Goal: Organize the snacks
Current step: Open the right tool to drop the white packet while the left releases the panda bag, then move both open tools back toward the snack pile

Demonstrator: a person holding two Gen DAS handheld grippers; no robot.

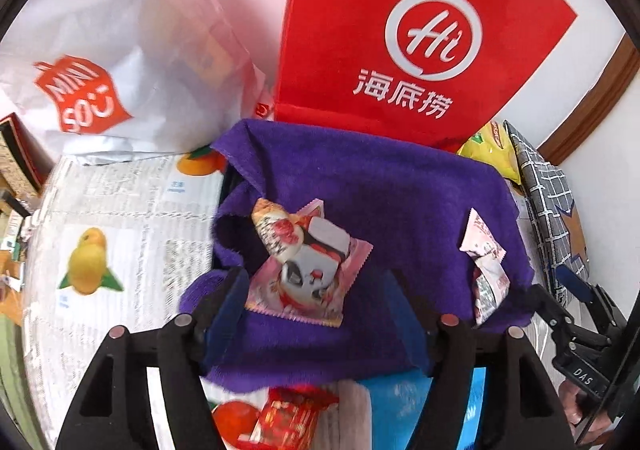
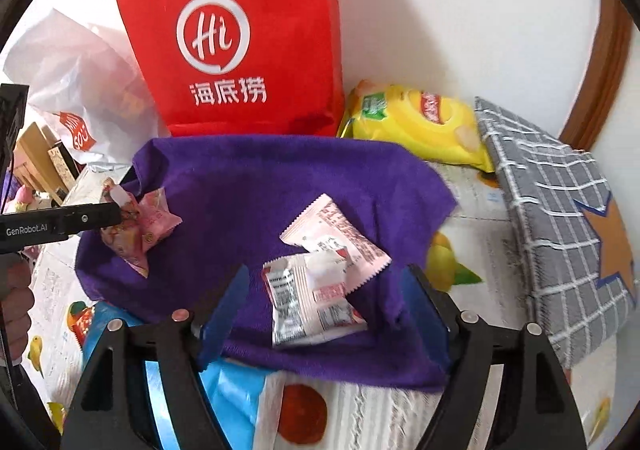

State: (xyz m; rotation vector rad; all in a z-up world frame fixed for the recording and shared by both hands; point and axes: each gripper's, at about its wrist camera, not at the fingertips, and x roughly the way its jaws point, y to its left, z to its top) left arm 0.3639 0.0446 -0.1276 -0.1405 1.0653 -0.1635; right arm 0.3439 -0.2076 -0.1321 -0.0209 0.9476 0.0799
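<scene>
A purple towel point(image 1: 360, 177) lies over a box, also in the right wrist view point(image 2: 248, 177). On it at the left lie pink snack packets point(image 1: 304, 266), also in the right wrist view point(image 2: 140, 226). At the right lie white-pink packets point(image 2: 320, 270), also in the left wrist view point(image 1: 486, 262). My left gripper point(image 1: 316, 282) is open, its fingers either side of the near edge of the pink packets. My right gripper point(image 2: 324, 294) is open around the white-pink packets. The left gripper's body point(image 2: 60, 223) shows in the right wrist view.
A red paper bag point(image 1: 400, 29) and a white plastic bag point(image 1: 120, 49) stand behind the towel. A yellow chips bag point(image 2: 420, 121) and a grey checked cushion point(image 2: 560, 217) lie at the right. A blue and a red packet point(image 1: 288, 418) lie near me on newspaper point(image 1: 120, 230).
</scene>
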